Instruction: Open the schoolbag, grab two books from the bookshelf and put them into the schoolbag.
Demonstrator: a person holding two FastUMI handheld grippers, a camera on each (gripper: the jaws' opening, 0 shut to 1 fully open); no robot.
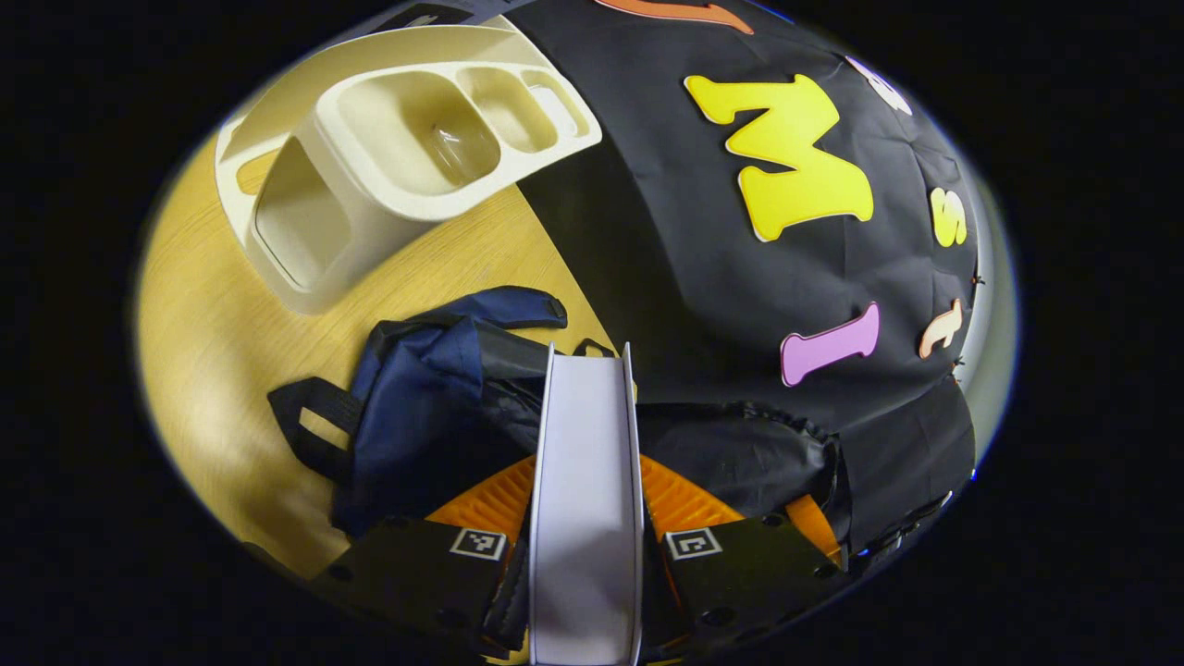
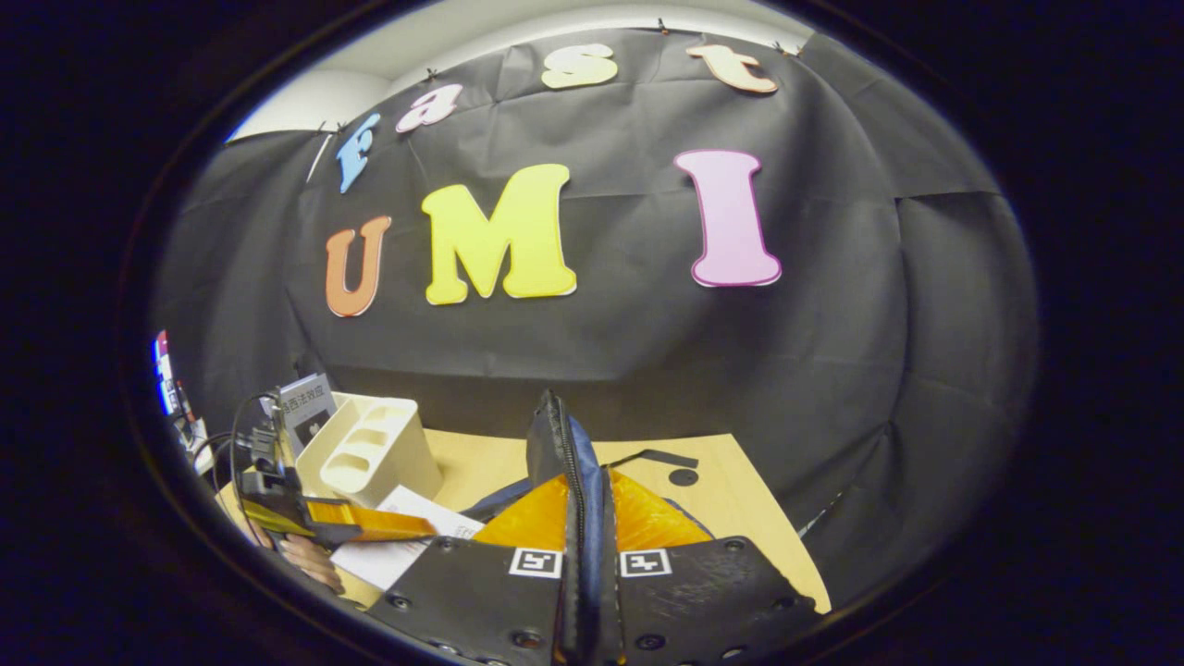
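My left gripper (image 1: 587, 504) is shut on a white book (image 1: 587, 435), held edge-on between its fingers above the dark blue schoolbag (image 1: 416, 416) on the wooden table. The cream bookshelf (image 1: 398, 157) stands behind the bag, its slots looking bare. My right gripper (image 2: 587, 518) is shut on the schoolbag's zipped rim (image 2: 564, 462) and holds it upright. In the right gripper view, the left gripper (image 2: 370, 525) and its white book (image 2: 412, 541) hang low at the left, in front of the bookshelf (image 2: 370, 453).
The wooden table (image 1: 213, 351) stretches left of the bag, and its far right corner (image 2: 740, 499) meets the black cloth wall. A grey card or book (image 2: 307, 407) and cables stand behind the shelf. A hand (image 2: 310, 560) holds the left gripper.
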